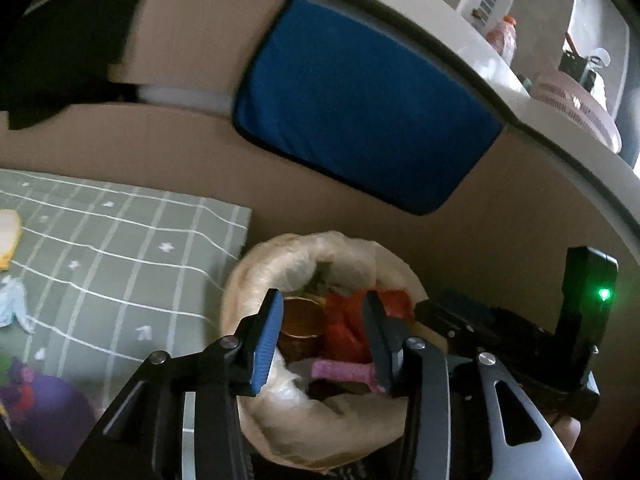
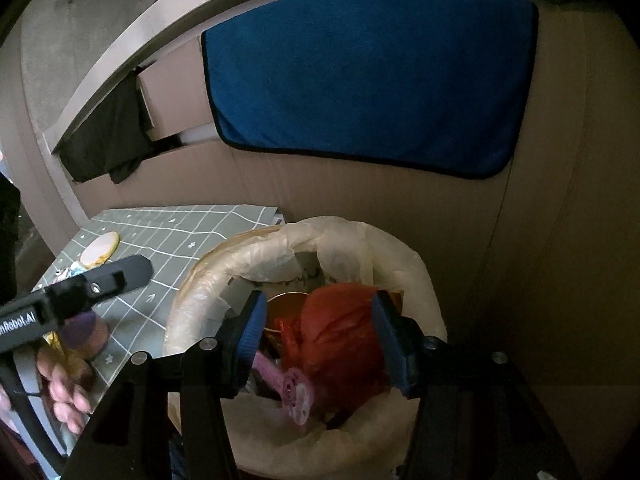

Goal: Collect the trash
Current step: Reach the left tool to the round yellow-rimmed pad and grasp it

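A trash bin lined with a cream plastic bag [image 1: 264,276] [image 2: 256,256] stands beside a low table. Inside lie a red plastic bag [image 1: 344,324] [image 2: 340,336], a brown paper cup [image 1: 300,320] and a pink wrapper [image 1: 340,370] [image 2: 296,396]. My left gripper [image 1: 322,342] is open and empty above the bin mouth. My right gripper [image 2: 320,340] is open above the bin, its jaws either side of the red bag without squeezing it. On the table lie a crumpled white tissue [image 1: 14,304], a purple wrapper [image 1: 44,404] [image 2: 86,330] and a yellow-rimmed lid [image 1: 10,236] [image 2: 100,250].
The table has a green grid-pattern cloth [image 1: 132,248] [image 2: 172,236]. A cardboard wall [image 1: 520,220] with a blue cloth [image 1: 360,104] [image 2: 368,80] stands behind the bin. A white ledge above holds a bottle [image 1: 506,34] and a pink basket [image 1: 572,100]. The left gripper's body [image 2: 72,292] crosses the right wrist view.
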`<state>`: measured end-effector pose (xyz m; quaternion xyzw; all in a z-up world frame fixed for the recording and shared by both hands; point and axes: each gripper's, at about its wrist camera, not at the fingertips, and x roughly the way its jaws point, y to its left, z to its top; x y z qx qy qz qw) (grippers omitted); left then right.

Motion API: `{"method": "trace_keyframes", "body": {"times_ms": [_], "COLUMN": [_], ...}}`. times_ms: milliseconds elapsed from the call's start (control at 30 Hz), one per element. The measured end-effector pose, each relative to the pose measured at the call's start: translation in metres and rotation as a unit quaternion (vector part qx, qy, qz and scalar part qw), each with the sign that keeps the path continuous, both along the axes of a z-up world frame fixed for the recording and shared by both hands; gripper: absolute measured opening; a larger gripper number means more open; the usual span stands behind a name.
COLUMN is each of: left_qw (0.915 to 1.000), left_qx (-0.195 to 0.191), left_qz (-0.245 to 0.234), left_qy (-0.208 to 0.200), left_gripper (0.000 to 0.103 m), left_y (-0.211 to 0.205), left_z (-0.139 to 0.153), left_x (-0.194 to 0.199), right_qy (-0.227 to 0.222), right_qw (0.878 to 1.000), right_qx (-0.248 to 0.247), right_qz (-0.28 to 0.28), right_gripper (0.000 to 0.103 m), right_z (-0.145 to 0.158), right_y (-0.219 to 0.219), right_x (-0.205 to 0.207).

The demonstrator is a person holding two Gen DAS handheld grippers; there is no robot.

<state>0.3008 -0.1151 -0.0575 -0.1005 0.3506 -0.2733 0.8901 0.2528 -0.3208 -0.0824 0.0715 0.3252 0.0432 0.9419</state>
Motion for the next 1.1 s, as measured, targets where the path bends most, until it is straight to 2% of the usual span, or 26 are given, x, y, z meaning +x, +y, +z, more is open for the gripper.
{"method": "trace_keyframes", "body": {"times_ms": [100,200,333,467,567,633,867,1100], "left_qw": [0.9996,0.9992,0.9977,0.9923,0.9868,0.9836,0.9679,0.9545], "left_qx": [0.006,-0.001,-0.014,-0.007,-0.015,-0.020,-0.032,-0.036], "left_qz": [0.020,0.036,0.061,0.106,0.144,0.164,0.243,0.295], "left_qy": [-0.020,-0.020,-0.025,-0.064,-0.072,-0.072,-0.055,-0.021], "left_gripper": [0.043,0.043,0.044,0.044,0.044,0.044,0.044,0.044], "left_y": [0.015,0.033,0.064,0.103,0.141,0.163,0.247,0.297], "left_z": [0.010,0.019,0.032,0.048,0.055,0.055,0.043,0.012], "left_x": [-0.009,-0.017,-0.031,-0.053,-0.063,-0.067,-0.076,-0.049], "right_qy": [-0.004,-0.014,-0.049,-0.075,-0.079,-0.073,-0.060,-0.070], "right_qw": [1.000,1.000,0.998,0.995,0.993,0.991,0.982,0.976], "right_qx": [-0.006,-0.008,-0.018,-0.018,-0.007,-0.001,-0.029,-0.039], "right_qz": [0.001,0.009,0.033,0.059,0.091,0.116,0.178,0.204], "right_gripper": [0.053,0.053,0.053,0.053,0.053,0.053,0.053,0.053], "right_z": [0.005,0.013,0.031,0.046,0.052,0.053,0.045,0.034], "right_y": [0.004,0.011,0.032,0.059,0.082,0.101,0.169,0.208], "right_x": [-0.003,-0.008,-0.020,-0.030,-0.032,-0.031,-0.026,-0.018]}}
